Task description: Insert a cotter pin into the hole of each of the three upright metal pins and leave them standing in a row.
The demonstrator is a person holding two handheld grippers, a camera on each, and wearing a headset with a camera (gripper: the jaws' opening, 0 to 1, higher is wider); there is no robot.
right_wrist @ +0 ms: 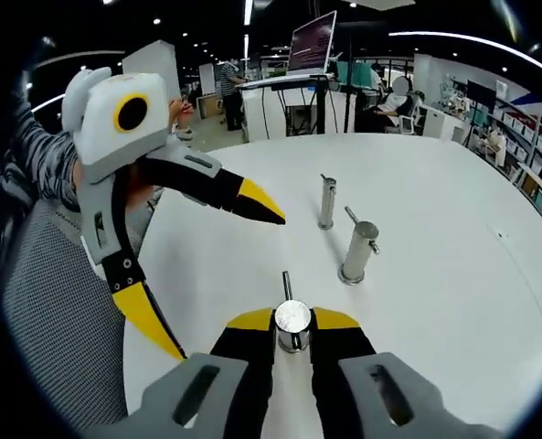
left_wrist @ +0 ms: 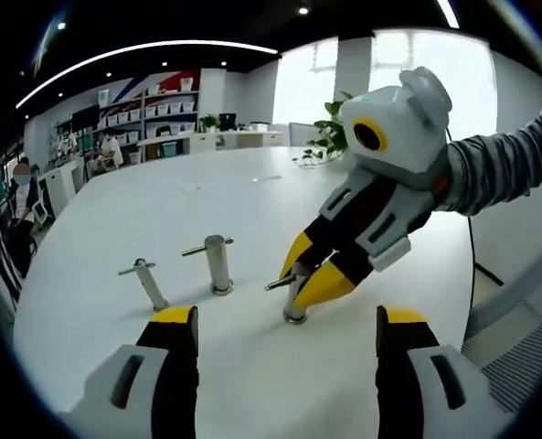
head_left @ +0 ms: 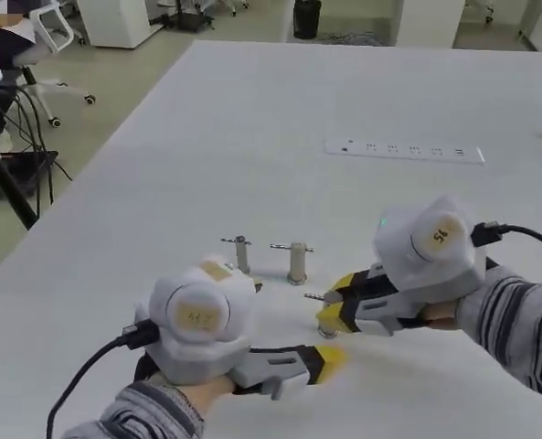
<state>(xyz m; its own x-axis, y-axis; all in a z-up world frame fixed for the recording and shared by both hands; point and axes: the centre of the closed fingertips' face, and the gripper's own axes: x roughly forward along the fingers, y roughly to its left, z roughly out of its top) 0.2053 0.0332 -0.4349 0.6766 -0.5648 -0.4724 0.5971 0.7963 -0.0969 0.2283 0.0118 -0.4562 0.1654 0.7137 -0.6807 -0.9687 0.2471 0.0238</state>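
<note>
Right gripper at the bottom middle squeezes the third pin. Left gripper jaws are wide open. Let go softly, so it stands by the other two pins.

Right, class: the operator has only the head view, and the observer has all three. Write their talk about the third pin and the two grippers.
Operator: Has the right gripper really got the third pin? The gripper's body blocks it for me.
Observer: Yes. In the right gripper view, the right gripper has one jaw on each side of the third pin, closed against its head.
Operator: And the left gripper, open or shut?
Observer: Open. In the left gripper view, the left gripper has its jaws wide apart, closed on nothing.
</note>
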